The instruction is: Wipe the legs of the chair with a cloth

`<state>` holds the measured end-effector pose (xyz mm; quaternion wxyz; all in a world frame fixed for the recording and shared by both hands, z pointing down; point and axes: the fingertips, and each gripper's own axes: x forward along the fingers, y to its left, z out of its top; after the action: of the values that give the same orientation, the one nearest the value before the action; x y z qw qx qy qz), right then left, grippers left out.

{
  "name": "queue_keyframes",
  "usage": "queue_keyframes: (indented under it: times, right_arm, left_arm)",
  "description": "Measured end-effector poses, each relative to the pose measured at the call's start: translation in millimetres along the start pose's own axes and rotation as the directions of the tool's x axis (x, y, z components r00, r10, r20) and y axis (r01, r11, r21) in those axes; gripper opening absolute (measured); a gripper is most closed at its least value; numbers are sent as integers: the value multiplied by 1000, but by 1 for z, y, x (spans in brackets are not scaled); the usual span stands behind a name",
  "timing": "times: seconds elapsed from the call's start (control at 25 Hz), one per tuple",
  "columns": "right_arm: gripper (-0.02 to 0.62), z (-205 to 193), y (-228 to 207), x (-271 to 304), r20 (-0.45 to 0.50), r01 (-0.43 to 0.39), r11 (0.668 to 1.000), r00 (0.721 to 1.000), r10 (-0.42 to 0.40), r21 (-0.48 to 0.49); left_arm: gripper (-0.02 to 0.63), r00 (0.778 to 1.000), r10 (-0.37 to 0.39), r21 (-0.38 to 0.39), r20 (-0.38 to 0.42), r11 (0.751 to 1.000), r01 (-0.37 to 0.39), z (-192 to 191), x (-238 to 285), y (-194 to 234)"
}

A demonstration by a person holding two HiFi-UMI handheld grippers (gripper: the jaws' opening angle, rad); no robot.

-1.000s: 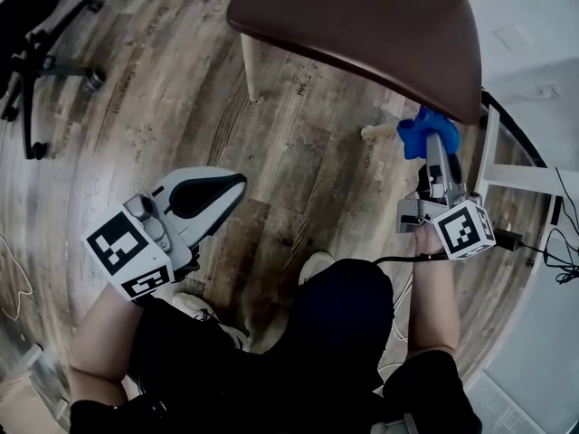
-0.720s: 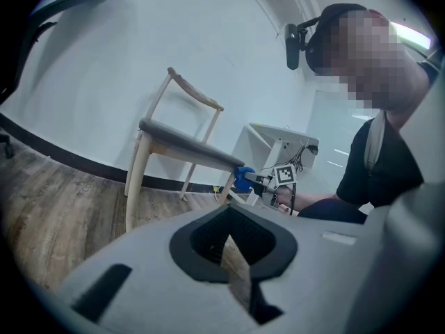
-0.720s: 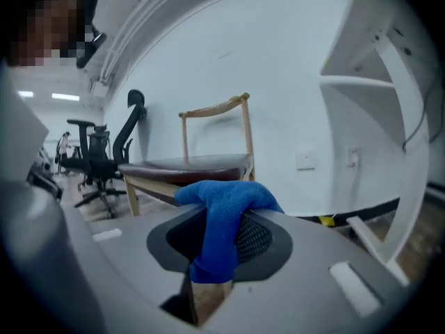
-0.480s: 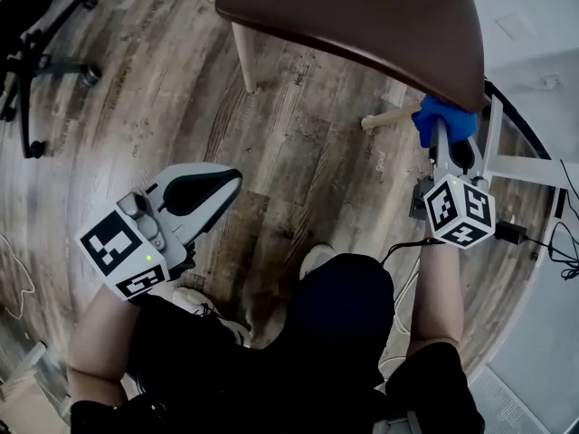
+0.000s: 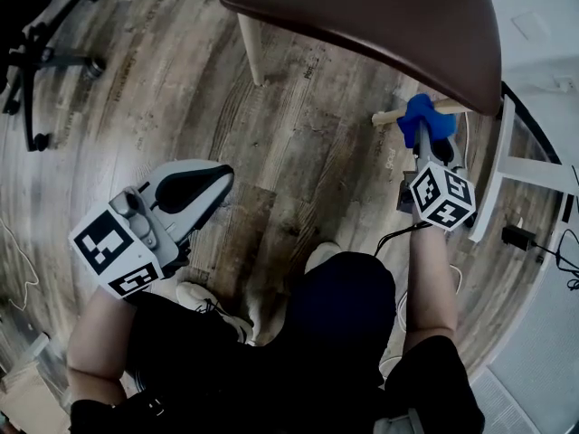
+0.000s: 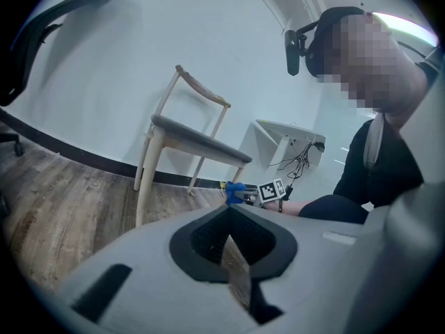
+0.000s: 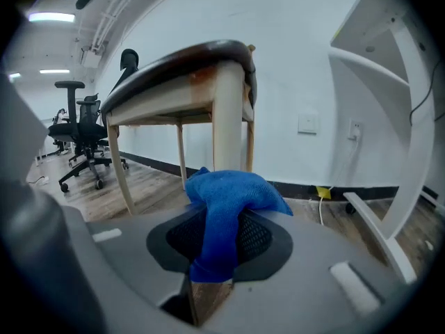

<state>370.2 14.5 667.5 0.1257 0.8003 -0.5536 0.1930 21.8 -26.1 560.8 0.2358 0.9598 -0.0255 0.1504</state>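
The chair has a brown seat and pale wooden legs. A blue cloth touches the near right leg, just under the seat's edge. My right gripper is shut on that cloth. In the right gripper view the cloth bulges out of the right gripper, with the leg upright directly behind it. My left gripper hovers low at the left, shut and holding nothing. From the left gripper view the whole chair stands ahead.
An office chair base sits at the far left on the wood floor. A white desk frame and cables crowd the right side. The person's shoe is below the chair. More office chairs stand beyond.
The right gripper carried the cloth forward up to the chair's near right leg, then shifted slightly left along it. The left gripper stayed about where it was.
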Motion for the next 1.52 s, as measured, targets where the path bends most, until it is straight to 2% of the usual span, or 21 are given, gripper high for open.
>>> queue_keyframes:
  times: [0.36, 0.6, 0.84, 1.12, 1.2, 1.36, 1.52]
  right_arm:
    - [101, -101, -4, 55, -180, 0, 996, 984, 16, 91]
    - [101, -168, -7, 91, -330, 12, 992, 944, 29, 123]
    - [101, -208, -8, 110, -459, 39, 997, 888, -2, 72]
    - [104, -210, -8, 112, -478, 15, 997, 878, 21, 71]
    - [103, -204, -9, 109, -469, 13, 997, 883, 25, 77]
    - [103, -174, -8, 93, -375, -17, 995, 926, 54, 102]
    - [103, -122, -7, 66, -251, -66, 994, 964, 86, 86]
  left_arm:
    - [8, 1000, 14, -18, -8, 1000, -15, -2, 0, 8]
    - [8, 999, 33, -22, -23, 999, -34, -7, -2, 9]
    - [8, 999, 45, -16, -27, 999, -46, -6, -5, 8]
    - [8, 998, 45, -15, -33, 999, -45, -8, -3, 7]
    - [8, 999, 39, -9, -37, 999, -40, -8, 0, 6]
    - [8, 999, 25, 1, -35, 1000, -25, -8, 2, 2]
    - [8, 999, 15, 9, -29, 1000, -14, -6, 1, 0]
